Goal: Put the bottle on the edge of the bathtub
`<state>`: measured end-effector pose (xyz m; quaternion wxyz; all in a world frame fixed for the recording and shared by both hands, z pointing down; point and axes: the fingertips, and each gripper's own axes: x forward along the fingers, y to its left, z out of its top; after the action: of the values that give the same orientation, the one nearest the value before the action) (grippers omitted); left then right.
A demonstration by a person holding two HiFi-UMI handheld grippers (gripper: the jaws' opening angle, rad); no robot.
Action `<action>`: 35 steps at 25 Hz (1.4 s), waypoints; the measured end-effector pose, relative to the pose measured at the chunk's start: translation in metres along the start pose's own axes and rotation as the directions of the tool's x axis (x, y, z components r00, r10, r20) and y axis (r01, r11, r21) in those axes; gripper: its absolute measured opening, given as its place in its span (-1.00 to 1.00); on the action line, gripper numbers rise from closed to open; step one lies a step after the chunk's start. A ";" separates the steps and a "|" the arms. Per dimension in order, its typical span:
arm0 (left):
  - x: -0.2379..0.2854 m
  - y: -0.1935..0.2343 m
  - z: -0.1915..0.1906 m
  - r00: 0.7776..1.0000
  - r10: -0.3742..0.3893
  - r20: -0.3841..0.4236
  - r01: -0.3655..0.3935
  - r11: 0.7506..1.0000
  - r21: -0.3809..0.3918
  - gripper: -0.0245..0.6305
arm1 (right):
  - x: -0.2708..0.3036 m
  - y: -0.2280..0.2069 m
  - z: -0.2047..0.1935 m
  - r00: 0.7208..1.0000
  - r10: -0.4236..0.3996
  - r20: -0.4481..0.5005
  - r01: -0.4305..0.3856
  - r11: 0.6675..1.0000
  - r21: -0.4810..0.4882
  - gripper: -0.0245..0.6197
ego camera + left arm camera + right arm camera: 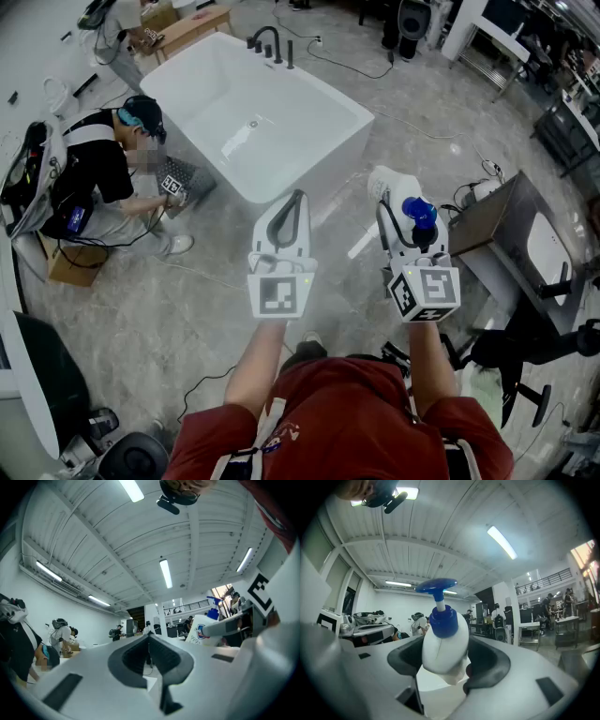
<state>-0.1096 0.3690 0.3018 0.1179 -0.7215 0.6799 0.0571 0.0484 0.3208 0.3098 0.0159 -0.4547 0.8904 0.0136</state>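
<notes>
Right gripper (445,663): jaws stand wide and clamp the body of a white pump bottle (388,187) with a blue pump head, held in the air at centre right of the head view, well apart from the white bathtub (314,159) in the upper centre of the frame. Left gripper (150,641): jaws closed together with nothing between them, raised beside the right one. A person (98,178) crouches on the floor at the left of the tub.

Print on the bottle (201,631) (partly covered) is unreadably small.
</notes>
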 end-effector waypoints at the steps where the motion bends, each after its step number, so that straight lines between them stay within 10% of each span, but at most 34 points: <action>1: -0.011 -0.011 0.006 1.000 -0.006 -0.003 0.006 1.000 0.000 -0.87 | -0.018 0.001 0.002 1.000 -0.004 -0.002 0.004 1.000 0.007 -0.06; 20: -0.214 -0.218 0.067 0.992 -0.114 -0.052 0.115 0.993 0.020 -0.87 | -0.323 0.003 0.004 0.993 -0.115 0.038 0.114 0.993 0.016 -0.06; 35: -0.153 -0.206 0.056 0.982 -0.189 -0.026 0.189 0.982 0.017 -0.87 | -0.260 -0.011 -0.012 0.990 -0.138 -0.013 0.138 0.990 0.002 -0.06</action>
<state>0.0893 0.5405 0.3038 0.1214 -0.7823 0.6103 0.0304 0.2094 0.5246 0.3328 0.0117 -0.5152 0.8569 0.0082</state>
